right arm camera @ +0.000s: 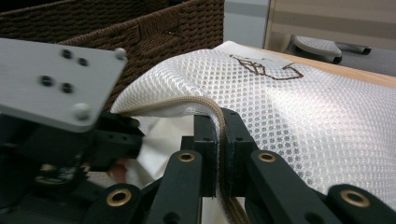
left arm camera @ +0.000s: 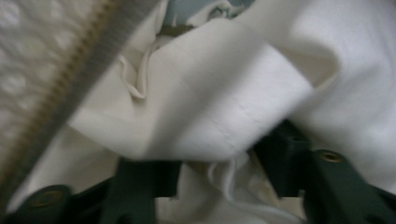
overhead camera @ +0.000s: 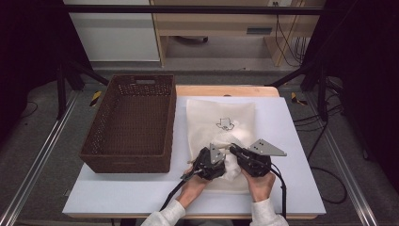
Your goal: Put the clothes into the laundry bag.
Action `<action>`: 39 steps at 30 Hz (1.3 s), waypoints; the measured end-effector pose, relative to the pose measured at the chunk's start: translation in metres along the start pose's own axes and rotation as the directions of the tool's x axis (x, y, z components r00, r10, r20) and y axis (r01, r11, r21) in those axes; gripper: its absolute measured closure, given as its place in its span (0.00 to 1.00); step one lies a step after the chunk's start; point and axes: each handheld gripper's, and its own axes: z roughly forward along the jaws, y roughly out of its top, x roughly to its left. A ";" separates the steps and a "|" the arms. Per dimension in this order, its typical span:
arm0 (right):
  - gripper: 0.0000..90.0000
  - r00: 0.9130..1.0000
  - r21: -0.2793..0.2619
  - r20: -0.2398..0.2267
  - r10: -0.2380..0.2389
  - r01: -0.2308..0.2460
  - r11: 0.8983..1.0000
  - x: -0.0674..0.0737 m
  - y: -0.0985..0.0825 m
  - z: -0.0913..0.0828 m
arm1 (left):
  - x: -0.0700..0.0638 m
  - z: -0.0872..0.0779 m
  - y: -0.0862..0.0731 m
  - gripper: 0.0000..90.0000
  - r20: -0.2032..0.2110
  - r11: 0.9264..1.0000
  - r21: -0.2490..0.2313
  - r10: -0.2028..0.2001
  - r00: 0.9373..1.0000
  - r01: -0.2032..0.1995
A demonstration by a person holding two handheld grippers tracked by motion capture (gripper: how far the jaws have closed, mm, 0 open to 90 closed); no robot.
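A white mesh zip bag (overhead camera: 221, 117) with a small dark print lies on the pale table (overhead camera: 291, 188). My right gripper (right arm camera: 219, 126) is shut on the bag's zipper edge (right arm camera: 187, 102) and holds it raised off the table. My left gripper (left arm camera: 217, 163) sits at the bag's mouth, its jaws closed on a thick fold of white cloth (left arm camera: 210, 102). The zipper (left arm camera: 70, 88) and the mesh (left arm camera: 28, 56) arch over that cloth. In the high view the left gripper (overhead camera: 221, 162) and the right gripper (overhead camera: 234, 149) are close together at the bag's near end.
A brown wicker basket (overhead camera: 131, 122) stands at the table's left, close beside the bag; its wall (right arm camera: 140, 32) rises behind the grippers. A wooden board (overhead camera: 226, 90) borders the far edge. Bare table lies to the right and along the front.
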 end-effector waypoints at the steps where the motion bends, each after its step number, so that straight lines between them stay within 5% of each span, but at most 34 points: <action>1: 0.96 1.000 0.000 0.002 -0.001 0.001 1.000 0.000 0.000 0.000 | -0.001 -0.005 -0.001 0.44 0.013 1.000 0.003 0.000 1.000 0.000; 5: 0.96 1.000 -0.009 0.007 0.002 -0.002 1.000 -0.002 0.001 -0.003 | -0.009 -0.031 -0.006 0.33 0.059 1.000 -0.002 0.027 0.998 -0.027; 9: 0.96 1.000 -0.014 0.007 0.011 -0.011 1.000 -0.003 0.001 -0.004 | -0.014 -0.043 -0.011 0.33 0.093 1.000 -0.015 0.025 0.995 -0.024; 10: 0.96 1.000 -0.012 0.008 0.007 -0.007 1.000 -0.003 0.001 -0.003 | -0.017 -0.041 -0.013 0.33 0.120 1.000 -0.010 0.014 0.993 -0.013; 17: 0.96 1.000 -0.010 0.004 0.009 -0.009 1.000 -0.003 0.001 -0.003 | -0.030 -0.011 -0.011 0.40 0.143 1.000 0.007 0.002 0.990 -0.003; 21: 0.96 1.000 -0.007 0.004 0.006 -0.006 1.000 -0.002 0.000 -0.002 | -0.036 0.012 -0.004 0.64 0.060 0.999 0.041 0.014 0.998 -0.016; 26: 0.96 1.000 -0.009 0.005 0.016 -0.016 1.000 -0.003 0.001 -0.003 | -0.031 0.014 0.003 0.85 0.046 1.000 0.017 0.005 0.999 -0.005; 36: 0.96 0.999 -0.019 0.007 0.031 -0.031 0.999 -0.004 0.002 -0.006 | -0.016 0.033 0.012 0.84 -0.018 1.000 -0.007 0.029 0.999 -0.029; 39: 0.96 0.999 -0.015 0.006 0.036 -0.036 0.999 -0.006 0.001 -0.006 | -0.013 0.036 0.008 0.78 0.004 0.999 -0.028 0.015 1.000 -0.014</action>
